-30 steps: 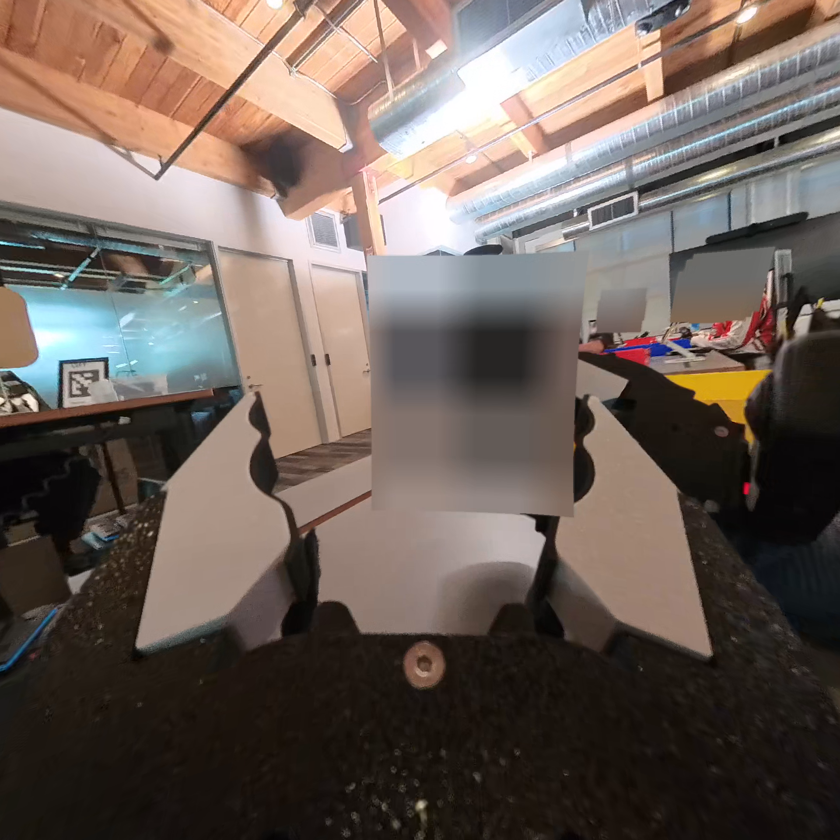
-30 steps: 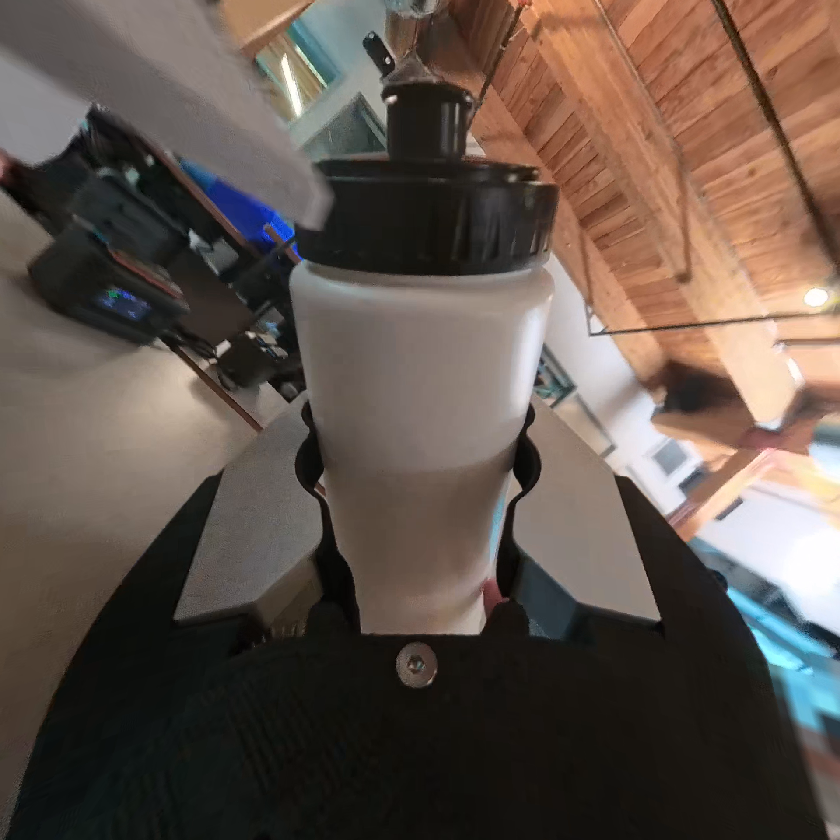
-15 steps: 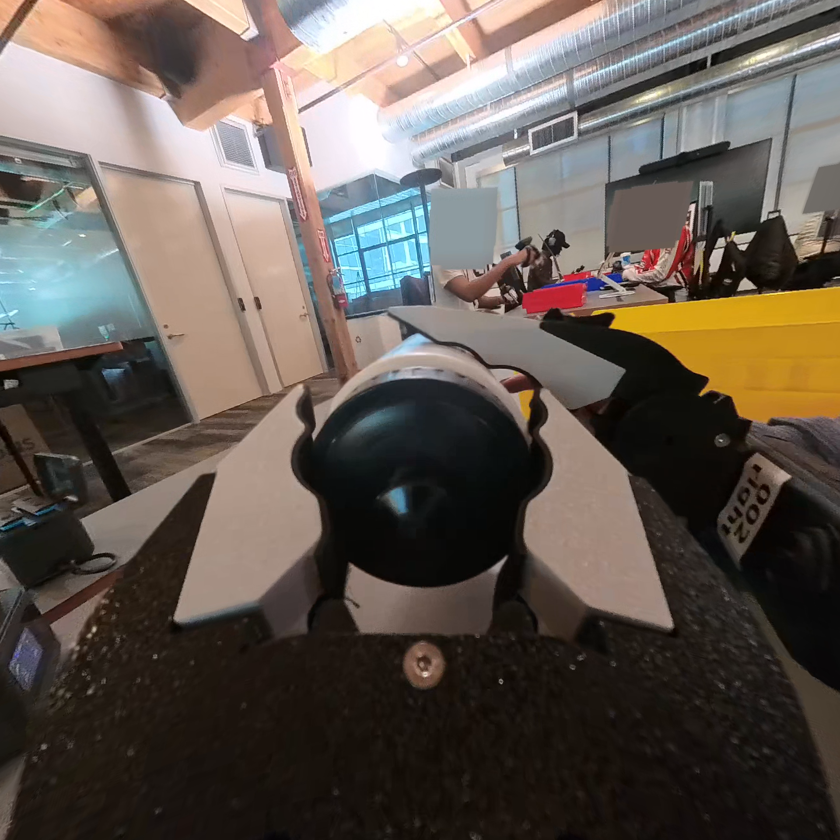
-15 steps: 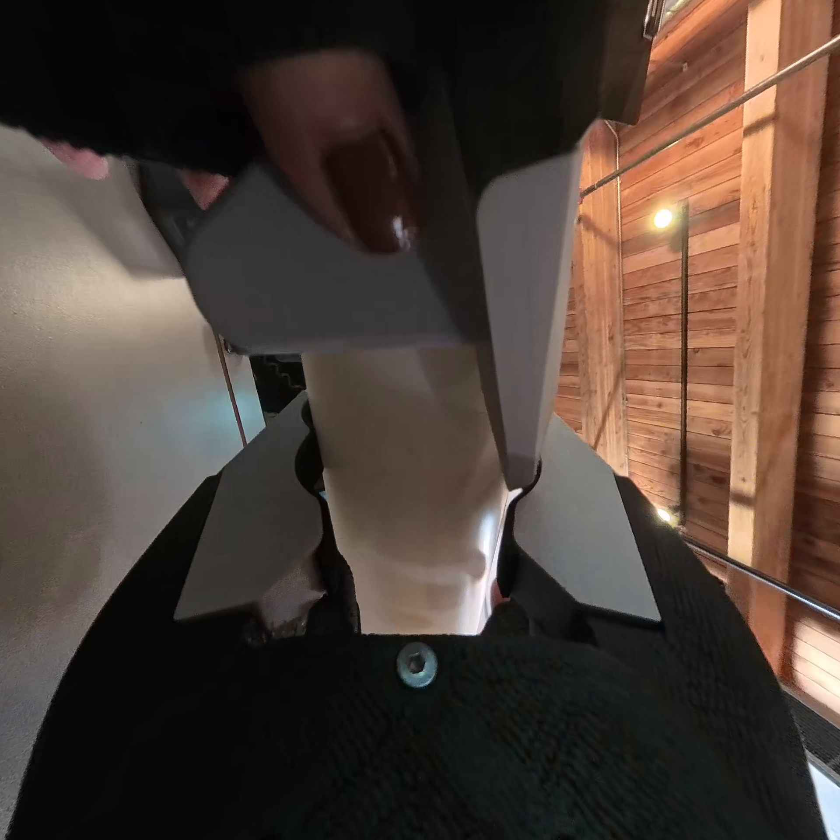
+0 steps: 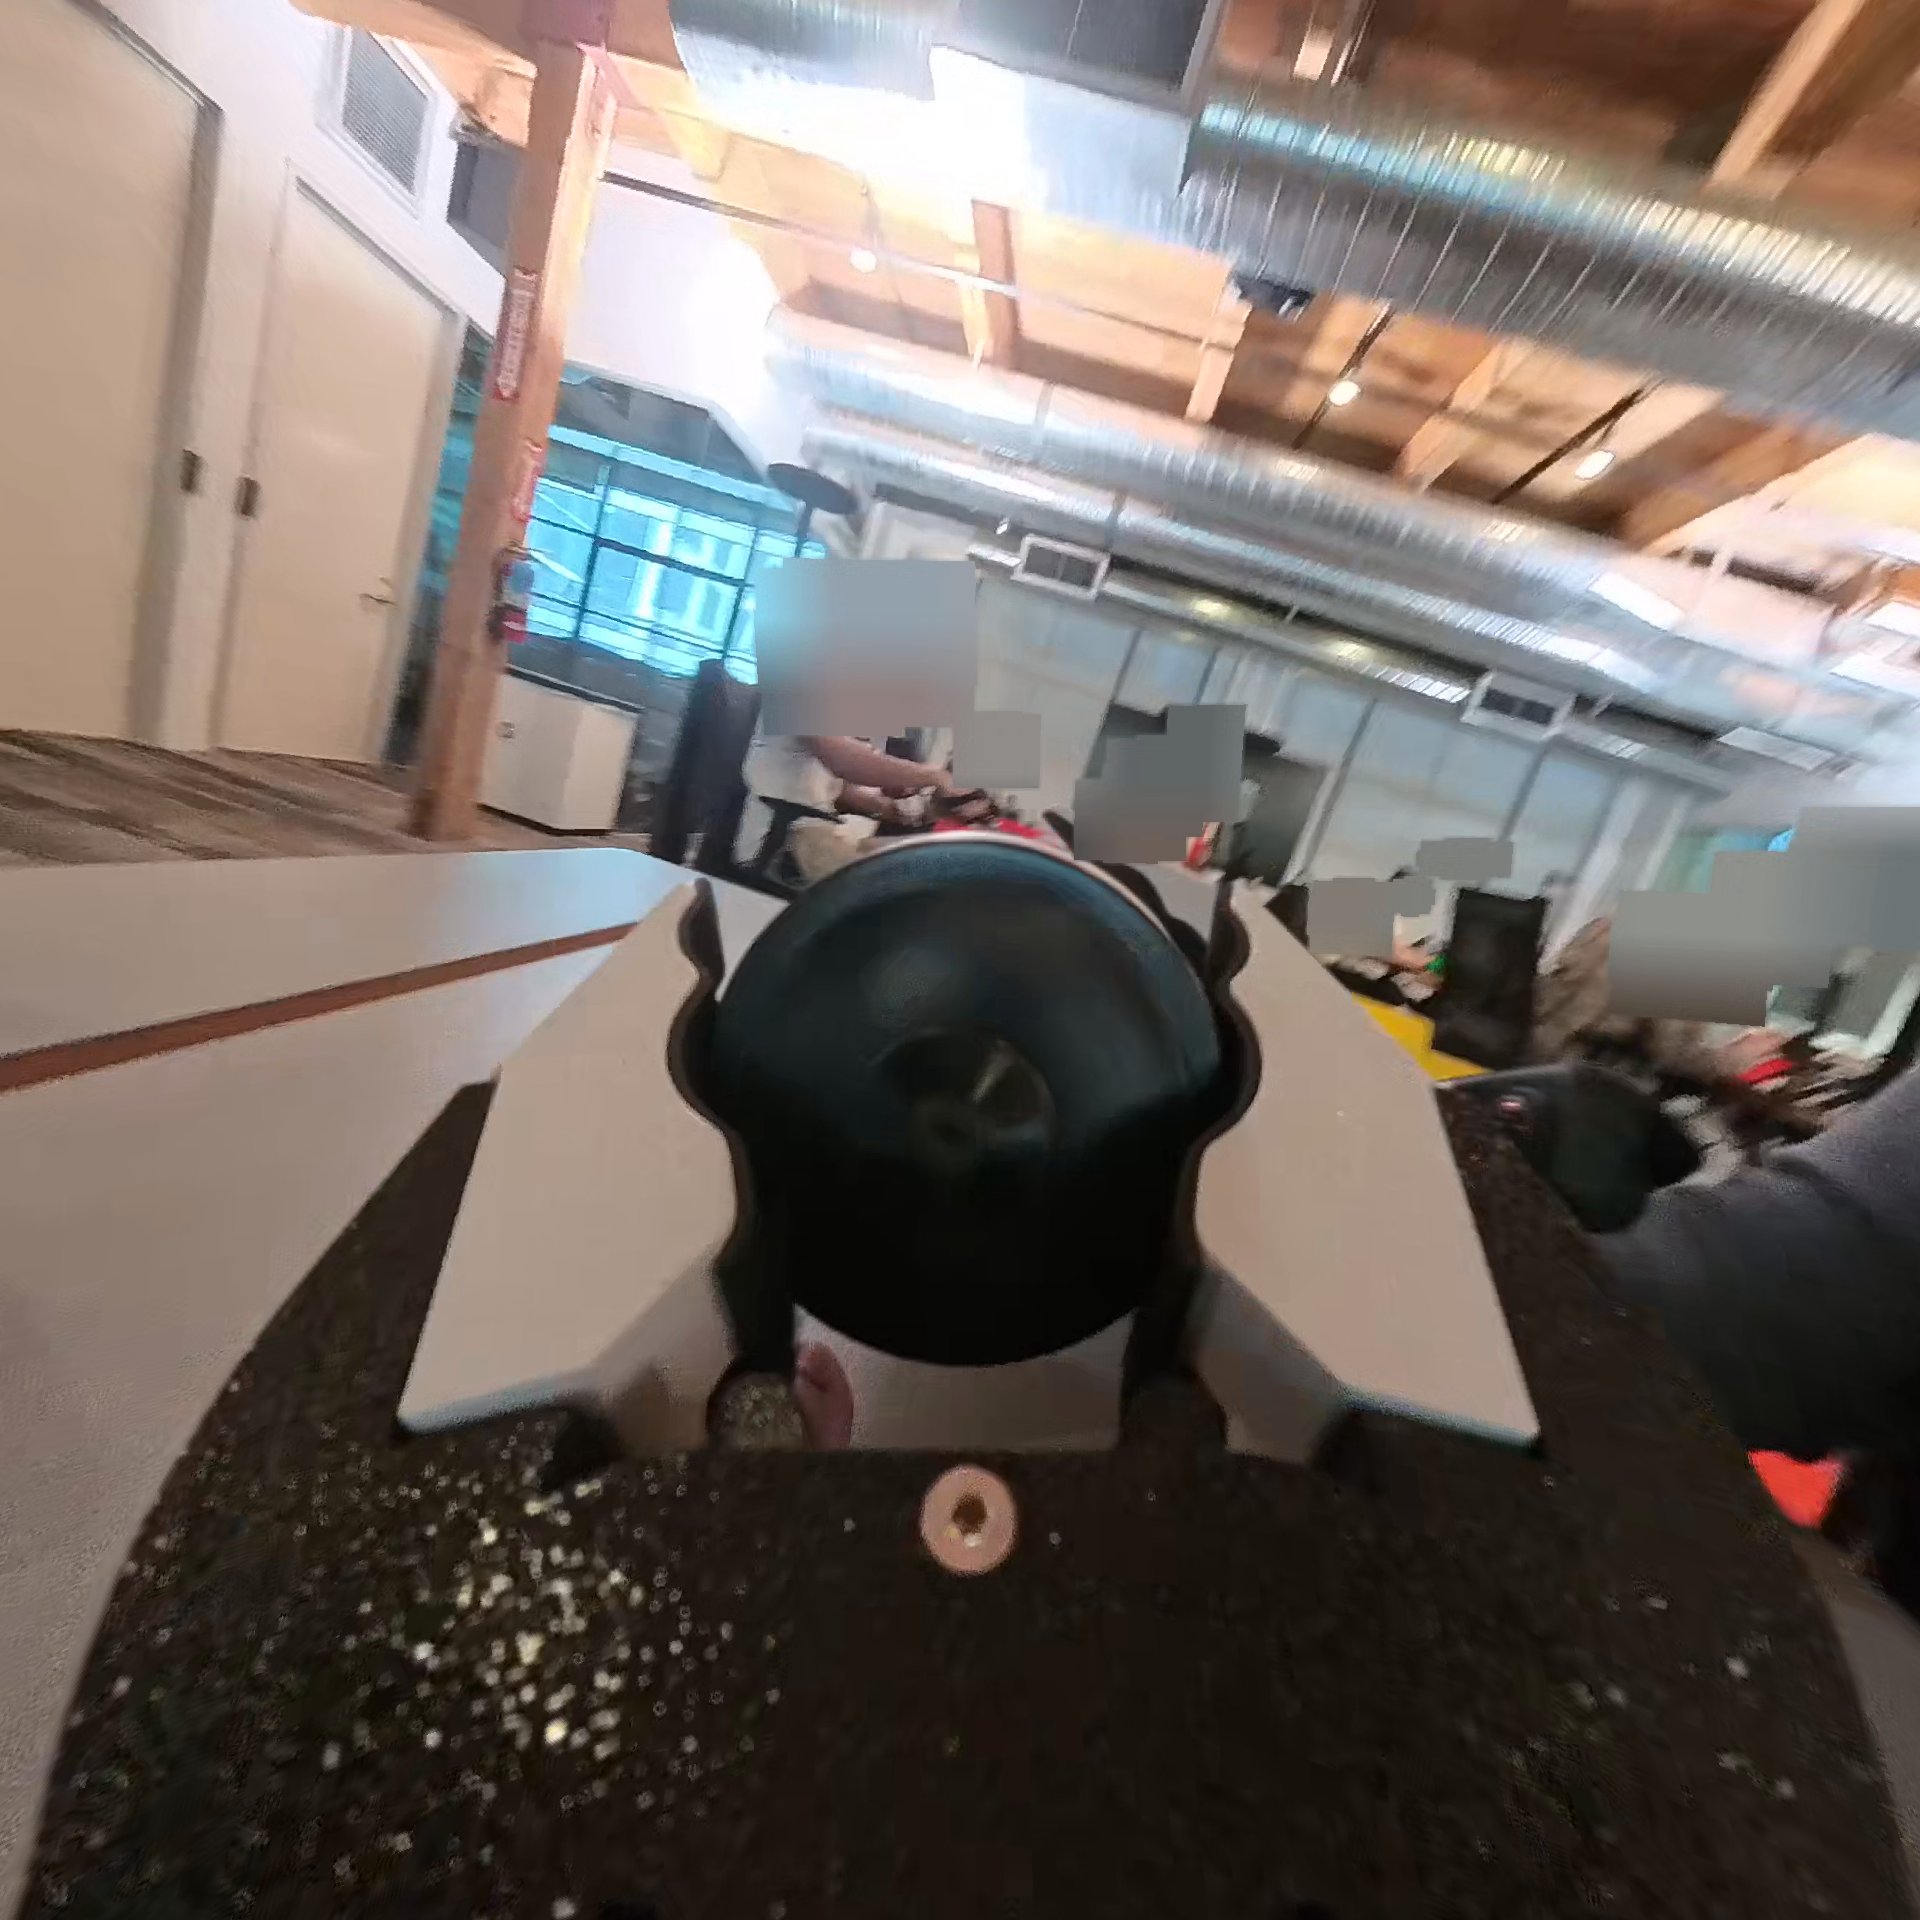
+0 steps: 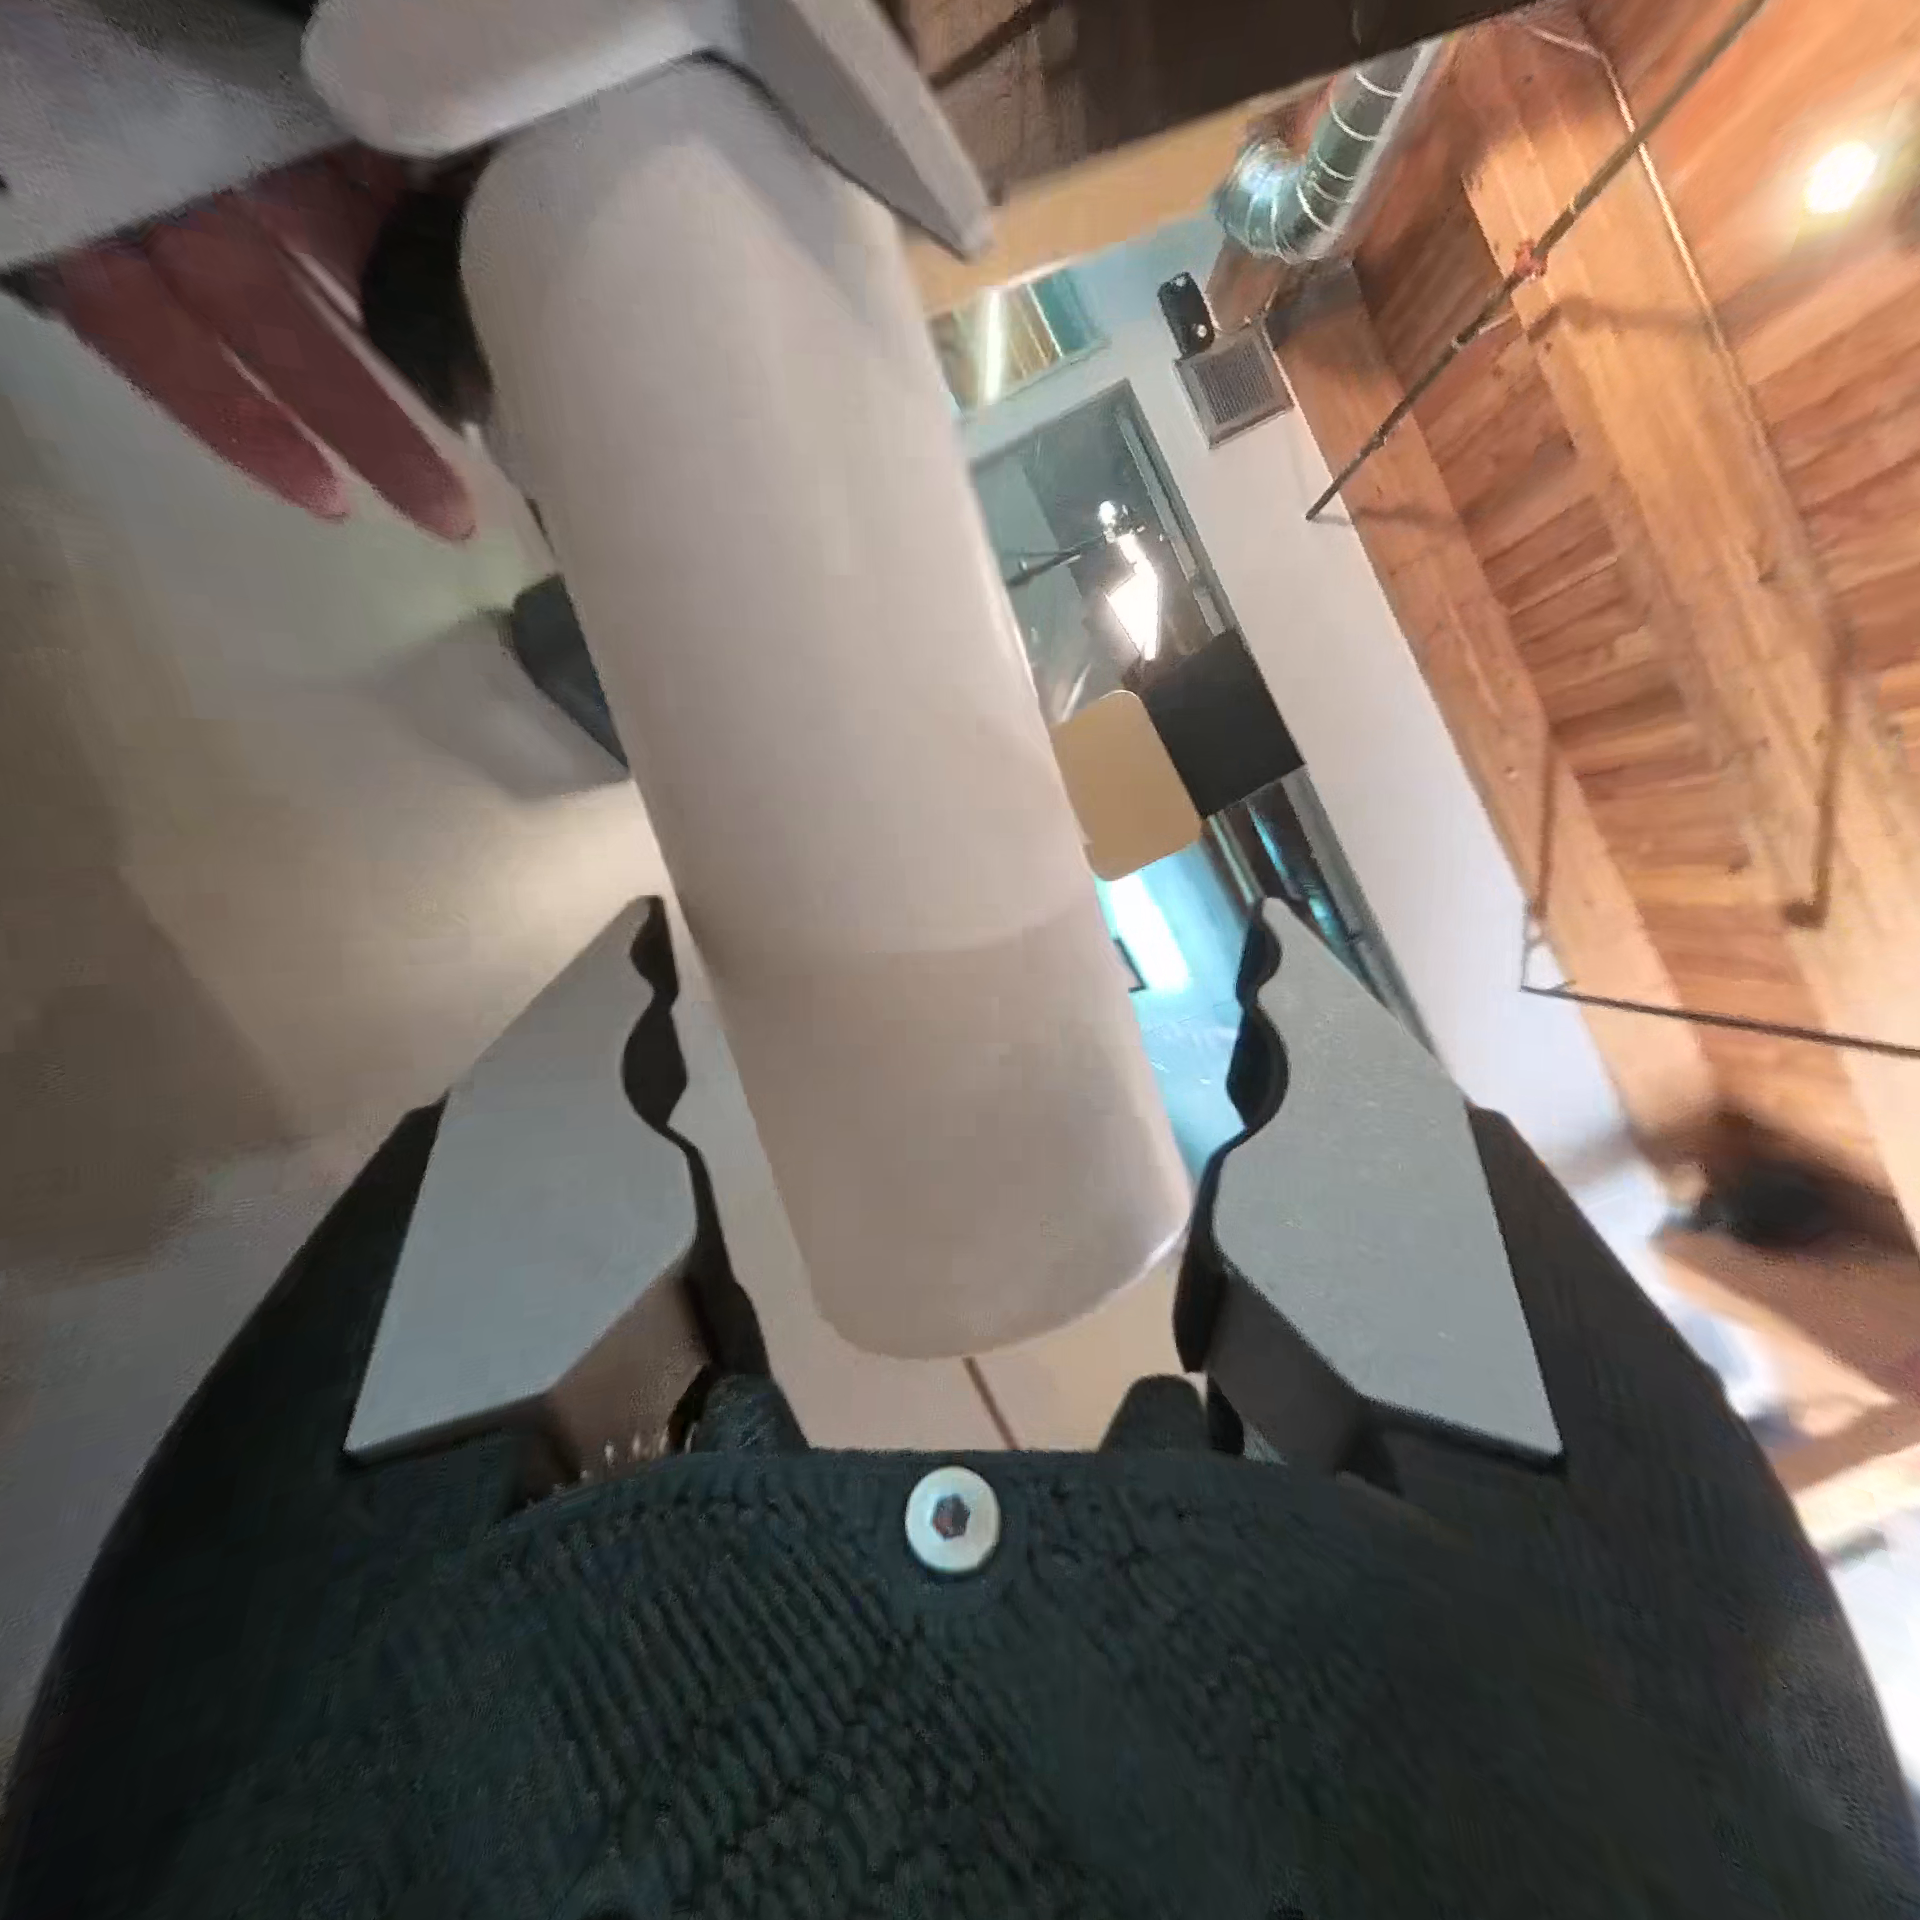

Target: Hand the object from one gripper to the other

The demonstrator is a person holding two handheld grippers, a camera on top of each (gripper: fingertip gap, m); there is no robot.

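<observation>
A white squeeze bottle with a black screw cap is held in the air. In the left wrist view my left gripper (image 5: 961,935) is shut on the bottle (image 5: 966,1101), whose black cap faces the camera and hides the body. In the right wrist view my right gripper (image 6: 956,935) is open, its jaws standing apart on either side of the bottle's white body (image 6: 821,727) without pinching it. The left gripper's grey fingers (image 6: 852,104) clamp the bottle's far end at the top of that view, next to a person's hand (image 6: 260,364).
A grey table (image 5: 260,1039) with a brown seam runs below and to the left. A wooden post (image 5: 499,520) and doors stand behind it. People sit at desks far right. A dark sleeve (image 5: 1787,1278) and the other gripper's body lie at the right edge.
The right gripper's jaws have opened off the bottle and let it go. The left gripper, open a second ago, closed on the cap end and now carries the bottle alone.
</observation>
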